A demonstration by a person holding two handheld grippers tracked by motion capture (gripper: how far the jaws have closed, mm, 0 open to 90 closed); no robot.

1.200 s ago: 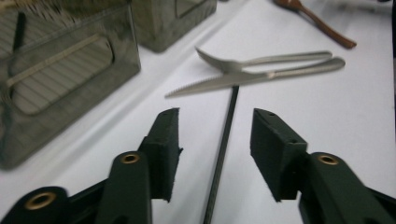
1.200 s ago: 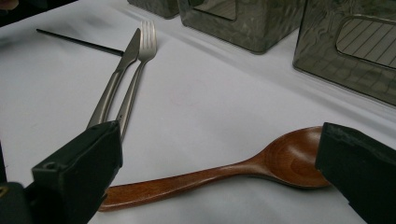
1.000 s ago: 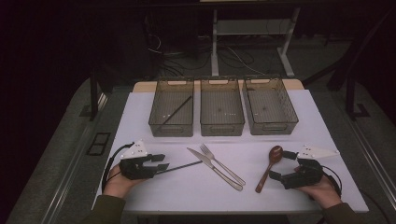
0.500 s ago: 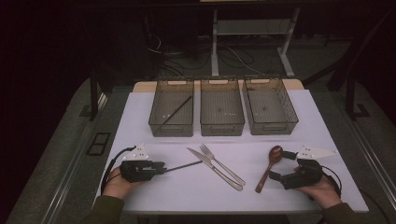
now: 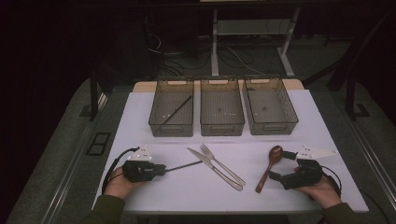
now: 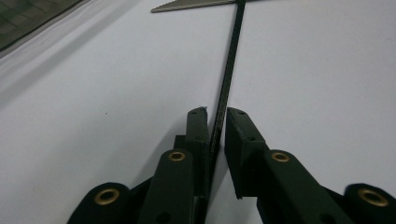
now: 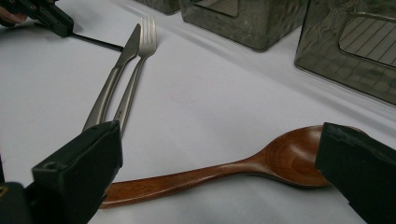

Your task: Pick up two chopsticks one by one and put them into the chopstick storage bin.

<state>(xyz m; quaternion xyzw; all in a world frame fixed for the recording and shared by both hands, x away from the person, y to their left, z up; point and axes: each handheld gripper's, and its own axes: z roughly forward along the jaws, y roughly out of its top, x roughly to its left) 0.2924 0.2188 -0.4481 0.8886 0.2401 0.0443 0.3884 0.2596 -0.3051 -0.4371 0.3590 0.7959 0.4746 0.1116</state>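
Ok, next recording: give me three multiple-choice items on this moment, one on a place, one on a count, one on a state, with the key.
1. Where does the black chopstick on the table lie?
A. between the left tool's jaws
B. inside the middle bin
C. under the fork

2. How many mesh bins stand in the row at the far side of the table?
A. two
B. three
C. four

3. How does the right tool stand at the wooden spoon?
A. shut on its handle
B. open, one jaw on each side of it
C. lifting it clear of the table

Key: 1 A, the left gripper view shows the stick running between the jaws of the left tool. 2 B, the high view shows the left bin, the middle bin and the right bin. 3 B, the right gripper view shows the jaws wide apart with the spoon flat on the table between them.
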